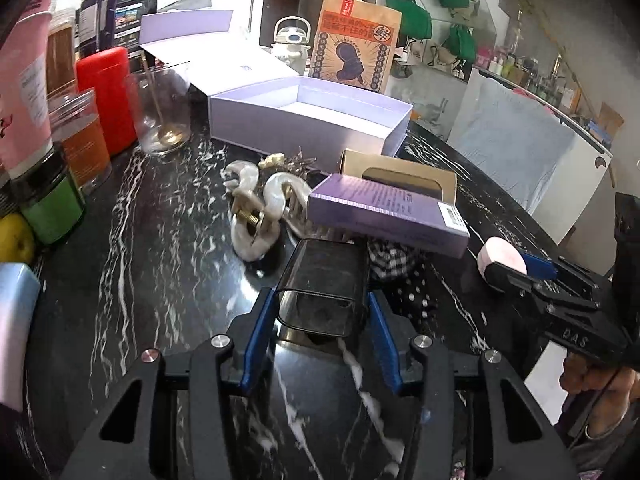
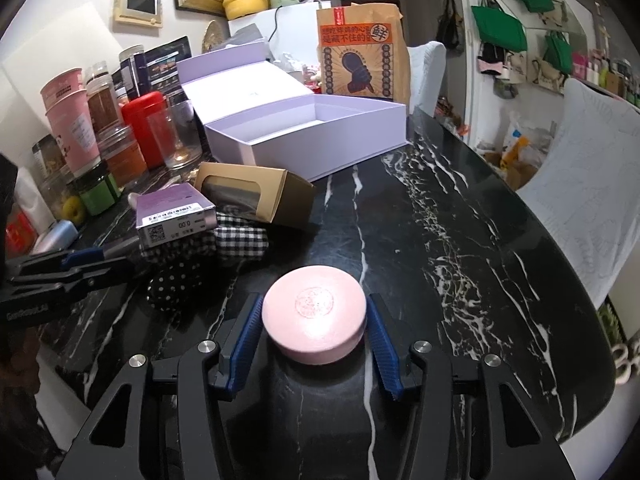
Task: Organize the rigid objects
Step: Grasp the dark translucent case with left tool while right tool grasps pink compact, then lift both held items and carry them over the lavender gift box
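Black marble with white veins forms the table (image 2: 460, 216) under both of my claws. Along its left edge stand pink cups (image 2: 68, 120), a red canister (image 2: 146, 128), a green-labelled jar (image 2: 100, 194) and a clear glass (image 2: 176, 136).

My left claw (image 1: 320, 312) sits low over the table. A dark, translucent rectangular case (image 1: 324, 280) lies between its blue pads (image 1: 256, 336), and both pads meet the case's sides, so the claw is closed on it at a partial opening. Just beyond the case lie a pearly hair clip (image 1: 256, 212), a checked cloth (image 1: 388, 260) and a small purple box (image 1: 388, 212); the purple box leans on a tan windowed box (image 1: 400, 172).

Behind these, near the table's middle, stands the open lilac box (image 2: 312, 140), lid folded back and interior bare. A printed paper bag (image 2: 360, 56) stands upright behind it.

My right claw (image 2: 314, 332) holds position to the right of the left one. A round pink puck (image 2: 314, 312) rests flat on the marble between its pads. The pads sit at the puck's sides; I cannot tell whether they press it. The puck lies well apart from the lilac box.
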### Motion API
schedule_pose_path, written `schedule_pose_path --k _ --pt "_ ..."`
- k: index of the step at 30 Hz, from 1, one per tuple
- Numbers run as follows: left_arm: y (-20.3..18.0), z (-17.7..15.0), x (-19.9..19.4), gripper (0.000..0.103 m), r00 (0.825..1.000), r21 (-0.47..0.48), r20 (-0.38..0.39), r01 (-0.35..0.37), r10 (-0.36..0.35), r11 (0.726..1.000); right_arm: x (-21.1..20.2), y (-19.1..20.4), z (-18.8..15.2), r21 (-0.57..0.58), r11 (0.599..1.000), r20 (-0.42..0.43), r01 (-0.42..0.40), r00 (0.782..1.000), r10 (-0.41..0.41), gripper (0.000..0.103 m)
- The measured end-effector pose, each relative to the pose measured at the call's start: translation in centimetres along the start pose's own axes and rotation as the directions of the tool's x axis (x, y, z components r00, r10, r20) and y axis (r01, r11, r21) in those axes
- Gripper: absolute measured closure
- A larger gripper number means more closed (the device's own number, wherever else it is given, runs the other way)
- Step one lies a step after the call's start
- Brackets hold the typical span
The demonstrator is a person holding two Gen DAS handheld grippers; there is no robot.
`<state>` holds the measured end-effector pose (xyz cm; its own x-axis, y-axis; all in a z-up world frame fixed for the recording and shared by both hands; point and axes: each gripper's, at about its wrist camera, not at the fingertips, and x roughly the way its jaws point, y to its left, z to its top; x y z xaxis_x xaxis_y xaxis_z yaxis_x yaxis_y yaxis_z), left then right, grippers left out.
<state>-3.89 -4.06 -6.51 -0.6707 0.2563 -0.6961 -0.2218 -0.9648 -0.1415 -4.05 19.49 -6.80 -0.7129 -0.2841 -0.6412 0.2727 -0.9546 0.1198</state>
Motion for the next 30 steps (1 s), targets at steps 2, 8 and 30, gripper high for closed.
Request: schedule_pose_path --k 2,8,30 --pt "0.0 -0.4 -0.4 0.056 1.0 0.006 -0.002 -0.01 0.01 1.0 -0.1 0.0 -0.1 0.005 1.0 -0.002 -0.005 1.0 0.005 0.052" --pt "1.0 -0.6 -0.3 0.056 1.0 -0.012 0.023 0.003 -0.002 1.0 0.0 0.4 -0.3 0.0 1.0 -0.011 -0.006 1.0 0.006 0.052" --pt "0.8 0.9 2.1 0.051 0.999 -0.029 -0.022 -0.029 0.028 0.999 -0.1 0.7 -0.3 -0.027 1.0 -0.012 0.008 1.0 -0.008 0.052"
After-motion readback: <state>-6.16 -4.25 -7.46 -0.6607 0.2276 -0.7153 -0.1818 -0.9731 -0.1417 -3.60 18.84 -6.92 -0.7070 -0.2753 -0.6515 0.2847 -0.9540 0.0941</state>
